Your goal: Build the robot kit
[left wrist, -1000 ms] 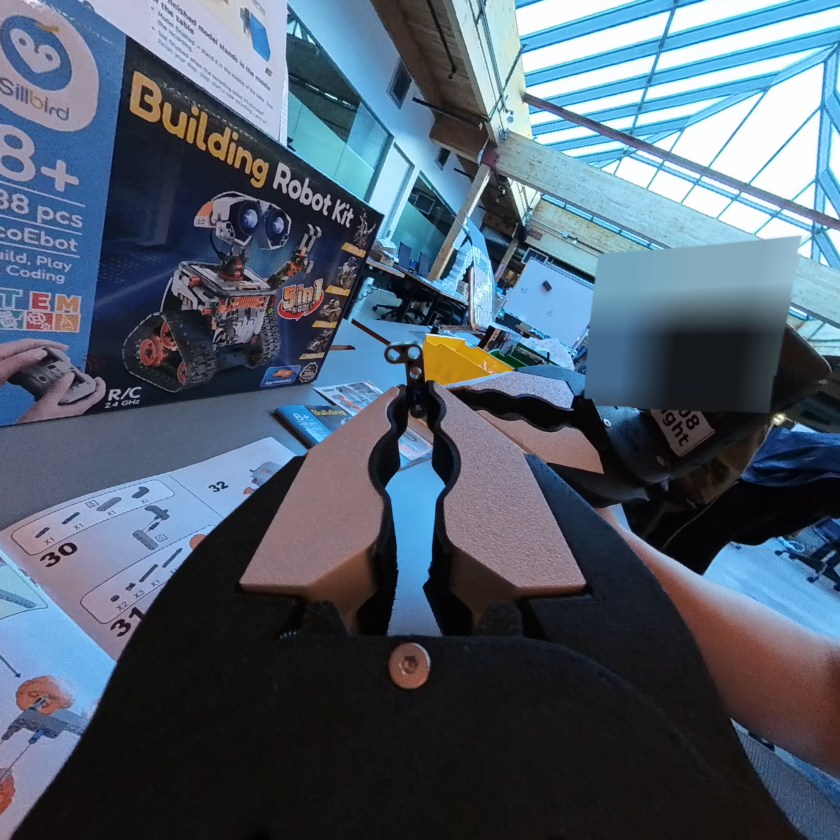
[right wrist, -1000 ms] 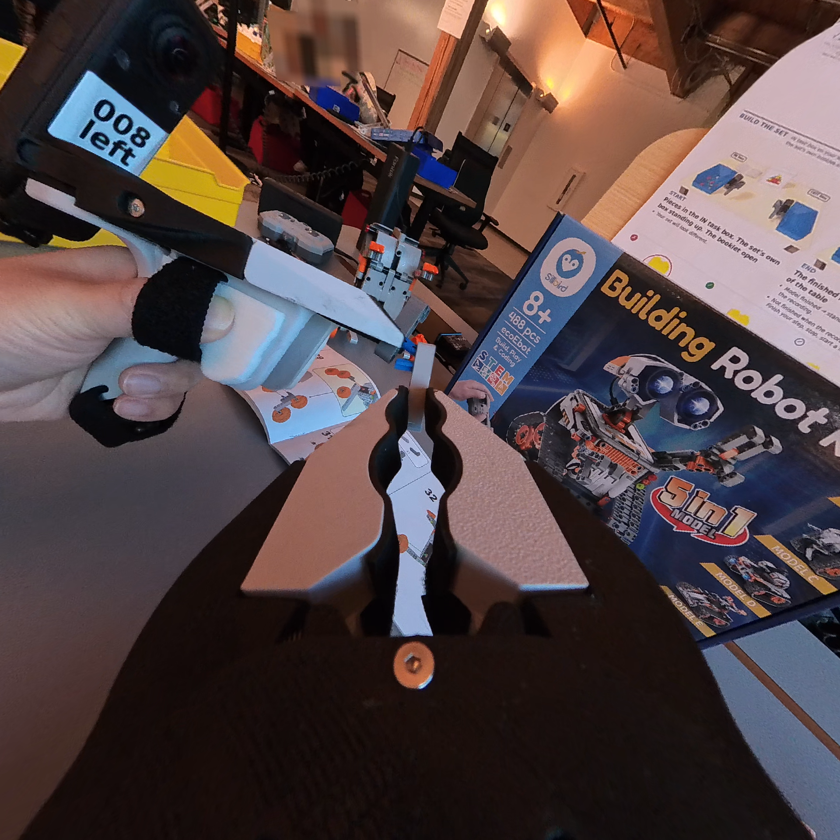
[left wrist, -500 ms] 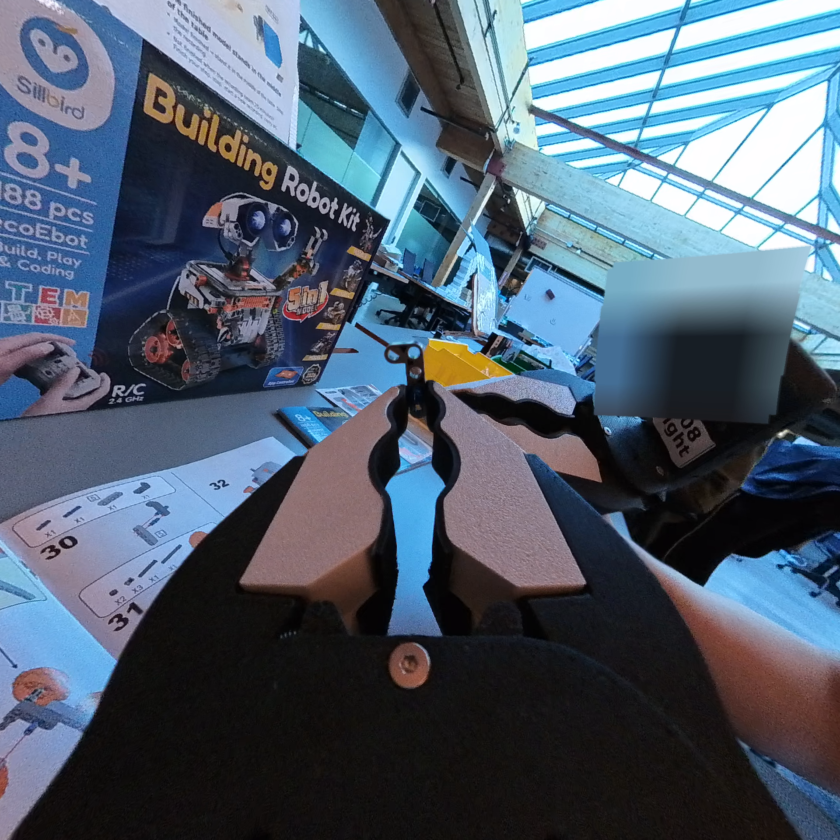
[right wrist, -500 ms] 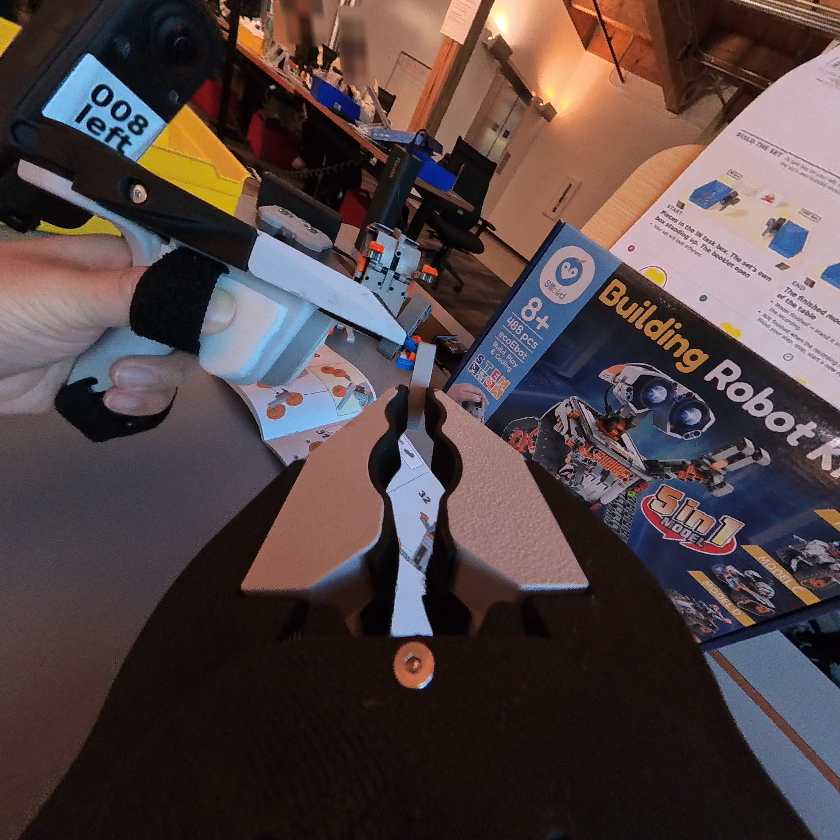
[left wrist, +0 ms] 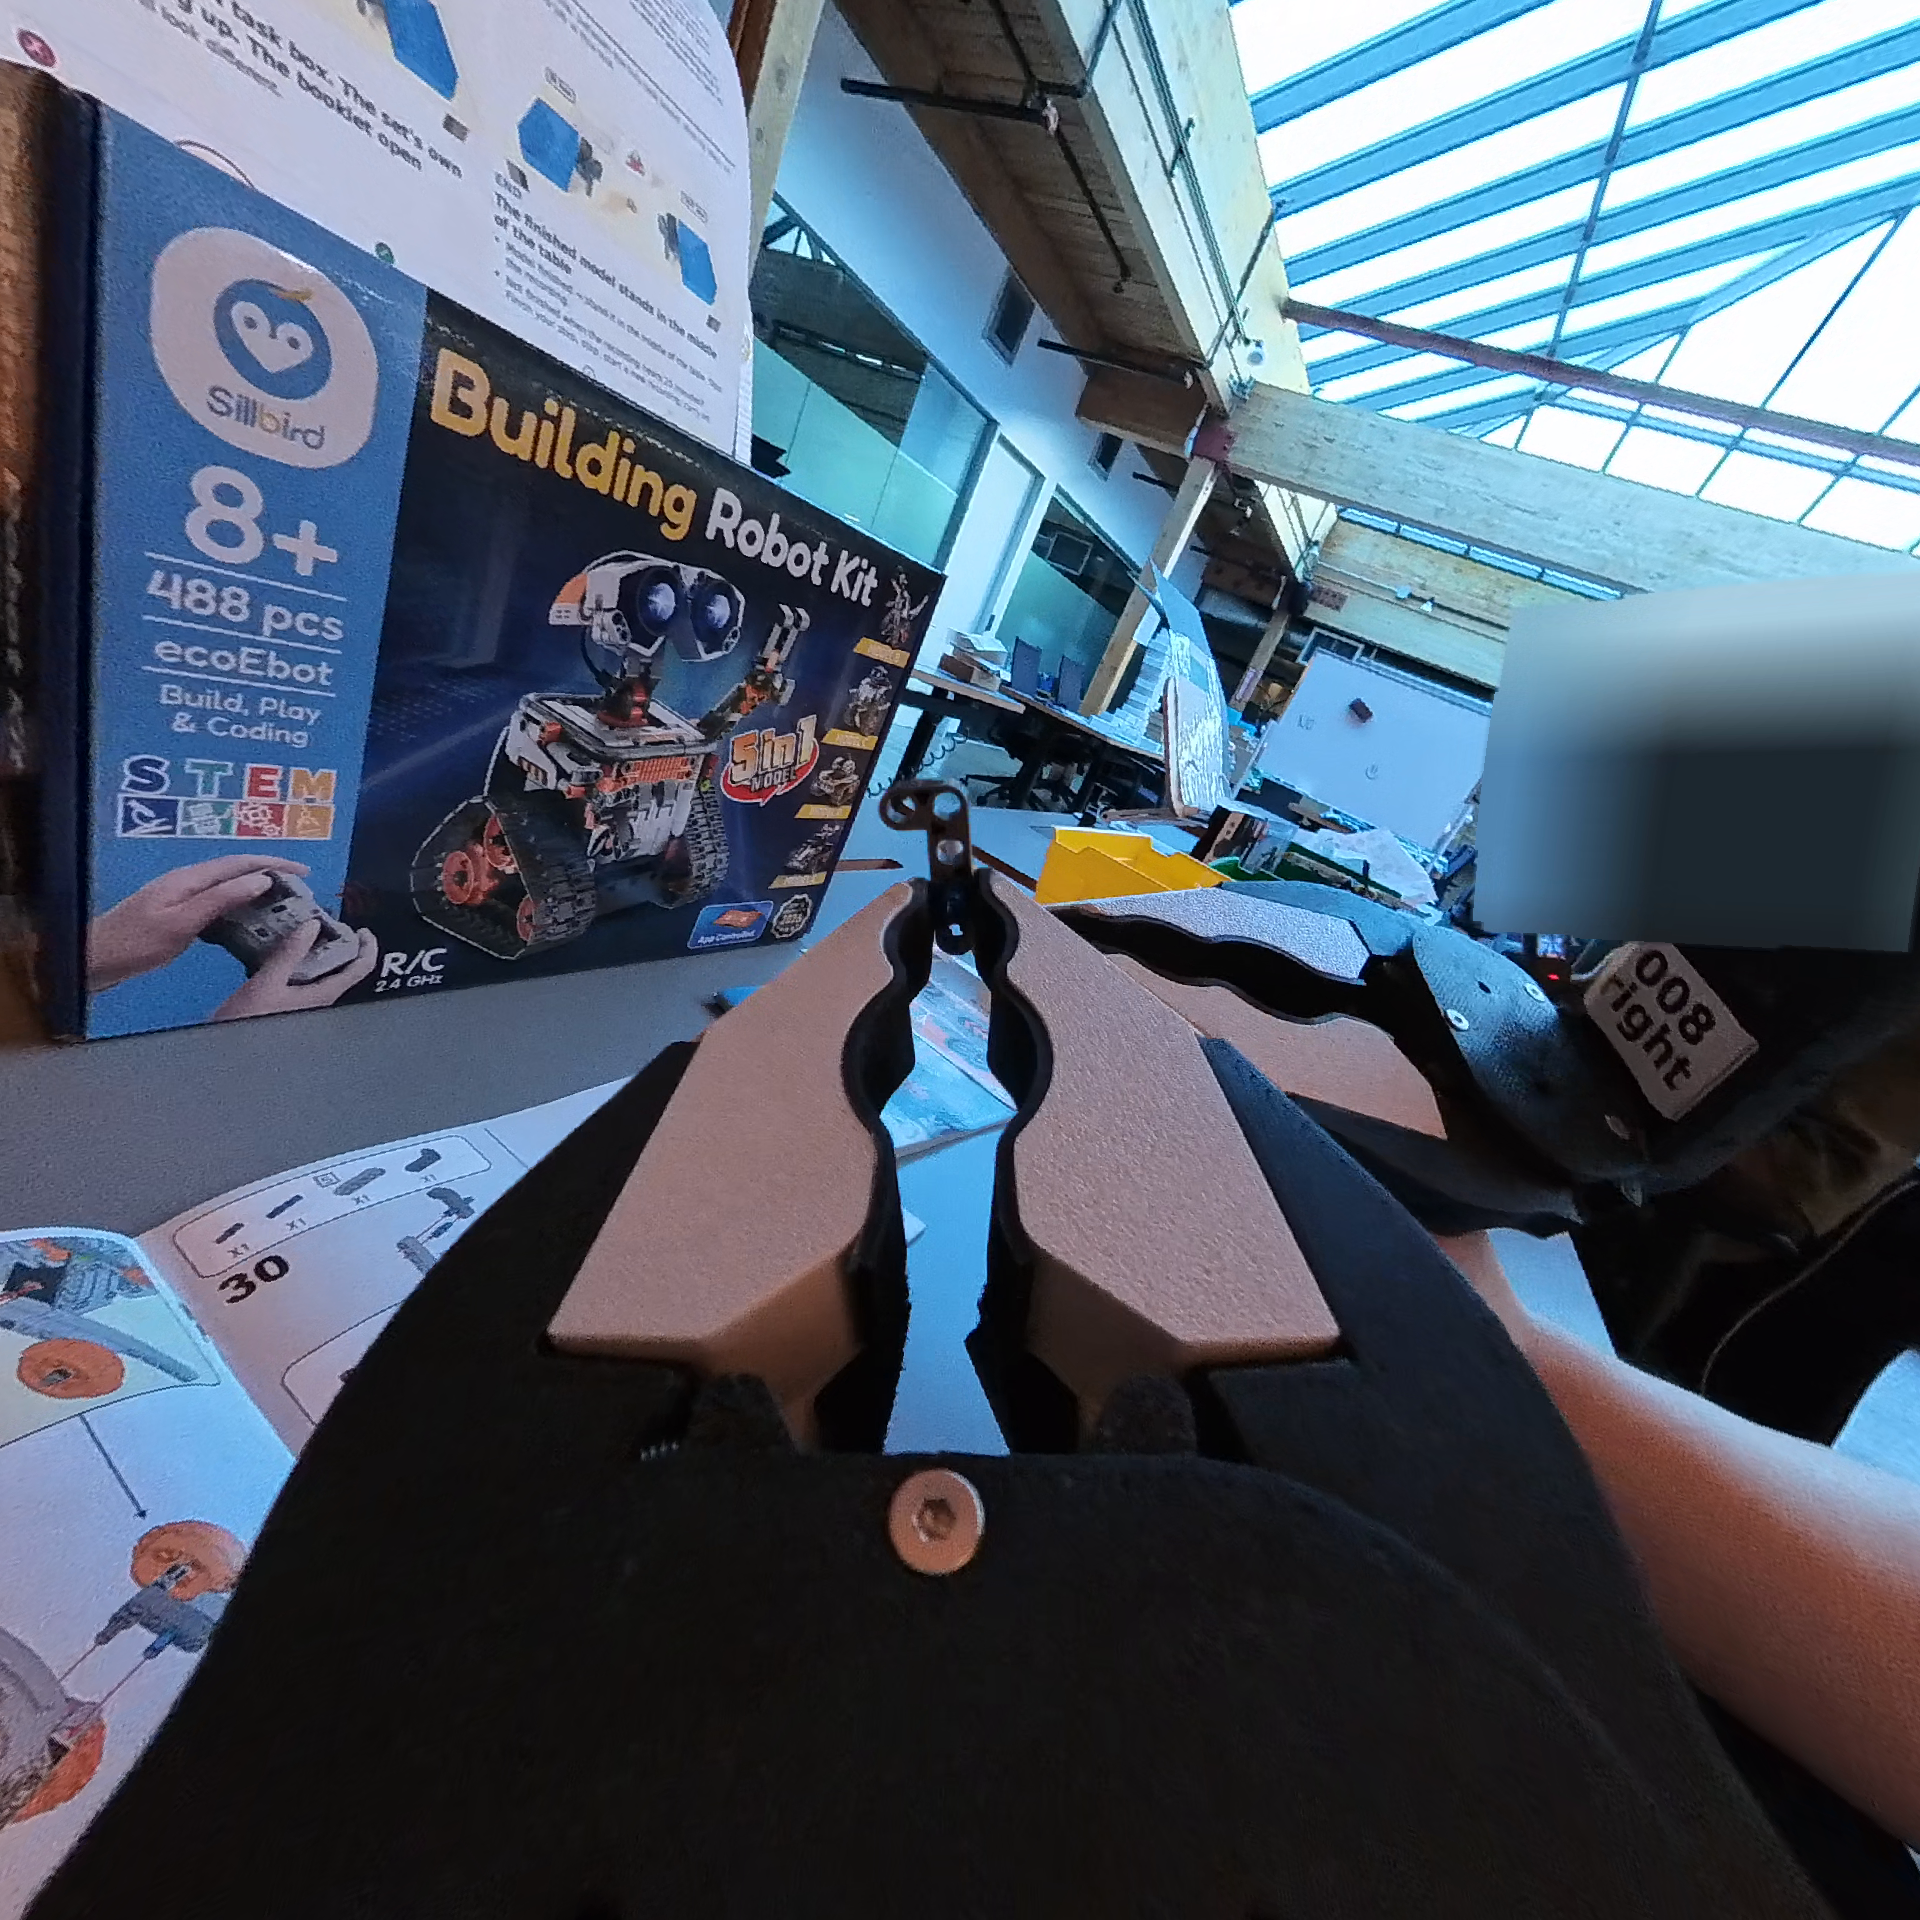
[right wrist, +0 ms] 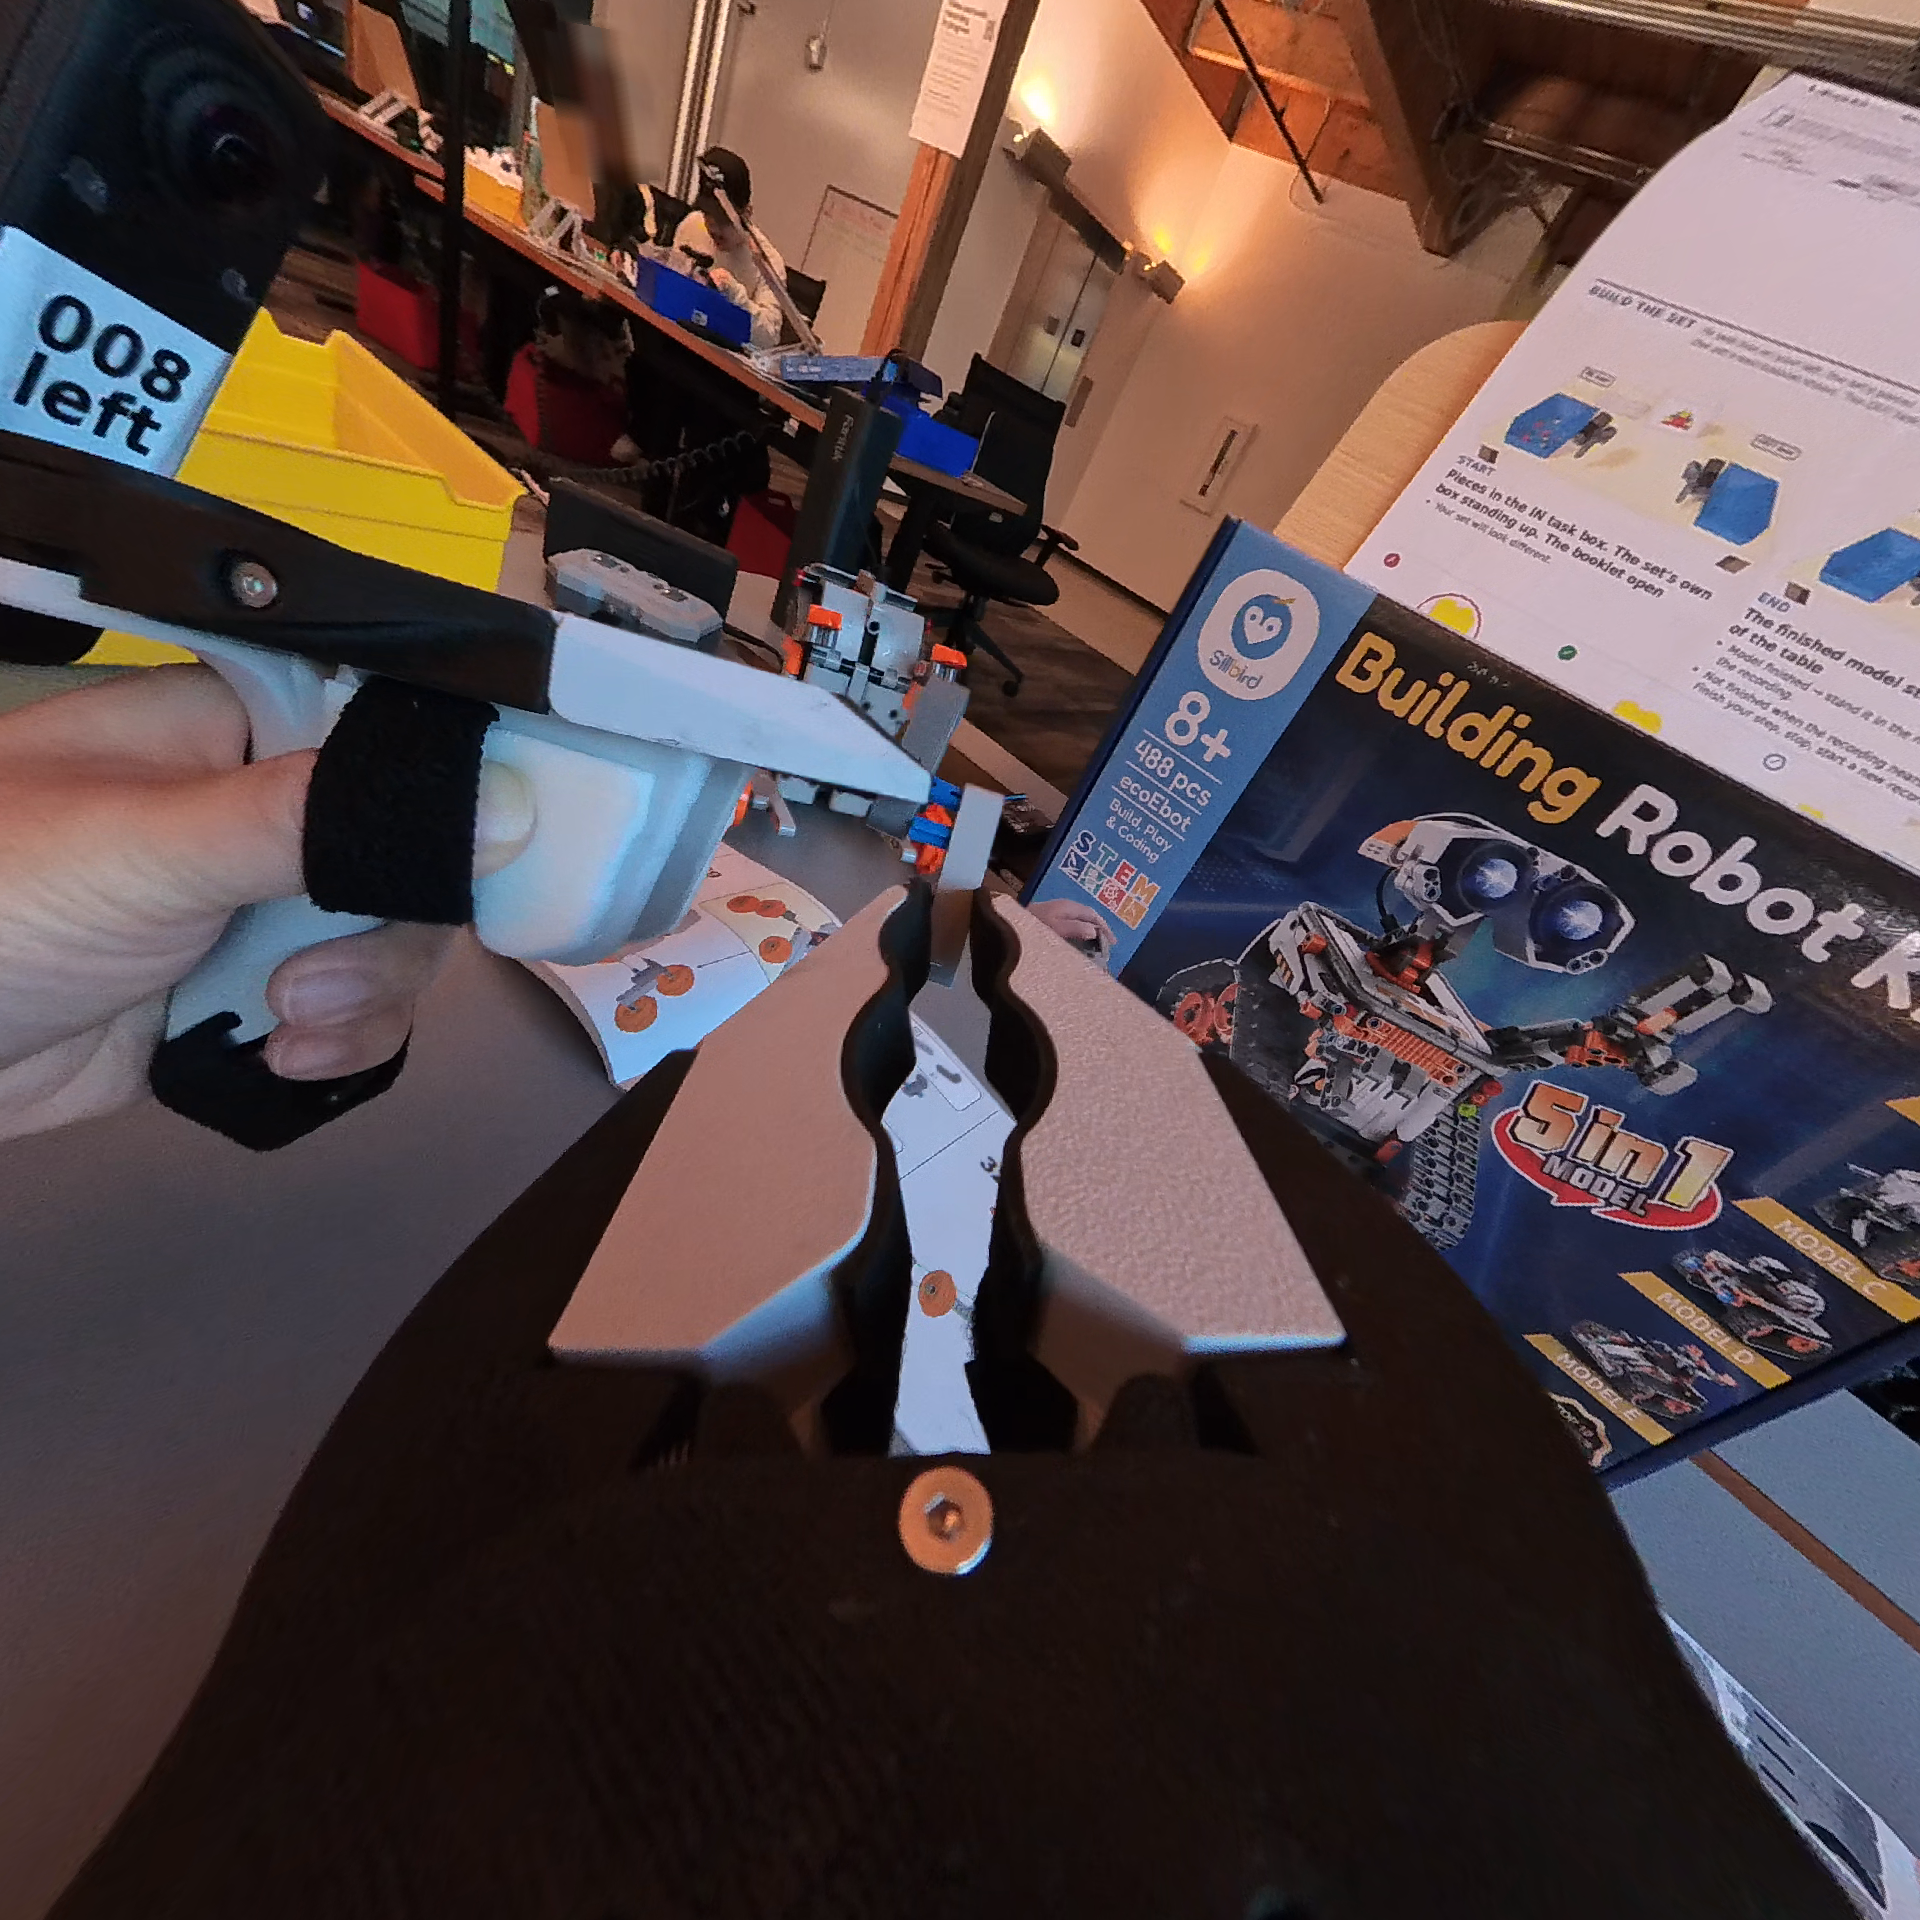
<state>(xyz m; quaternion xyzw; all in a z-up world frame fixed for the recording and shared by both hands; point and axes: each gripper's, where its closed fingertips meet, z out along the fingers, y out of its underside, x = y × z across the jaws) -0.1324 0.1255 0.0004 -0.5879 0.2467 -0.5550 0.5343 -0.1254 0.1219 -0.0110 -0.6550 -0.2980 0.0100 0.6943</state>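
My left gripper [left wrist: 948,896] is shut on a small dark L-shaped beam [left wrist: 935,826] that sticks up past its tips. My right gripper [right wrist: 948,896] is shut on a flat light grey piece [right wrist: 966,868] that stands up between its tips. Both are held above the grey table, tips close together. The right gripper shows at the right of the left wrist view [left wrist: 1247,935]. The left gripper, held by a hand, shows at the left of the right wrist view [right wrist: 914,779], its tip just beside the grey piece.
A blue robot kit box [left wrist: 436,665] [right wrist: 1507,987] stands on the table, with a printed white sheet [right wrist: 1714,499] behind it. An open instruction booklet [left wrist: 260,1299] [right wrist: 717,945] lies below. A part-built grey and orange model [right wrist: 873,665], a grey controller [right wrist: 623,597] and a yellow bin [right wrist: 353,468] stand beyond. My left and right fingertips are right by each other.
Both views have shifted a little: the kit box sits farther right in the left wrist view. The left gripper's tip has come nearer the grey piece. Both grips are unchanged.
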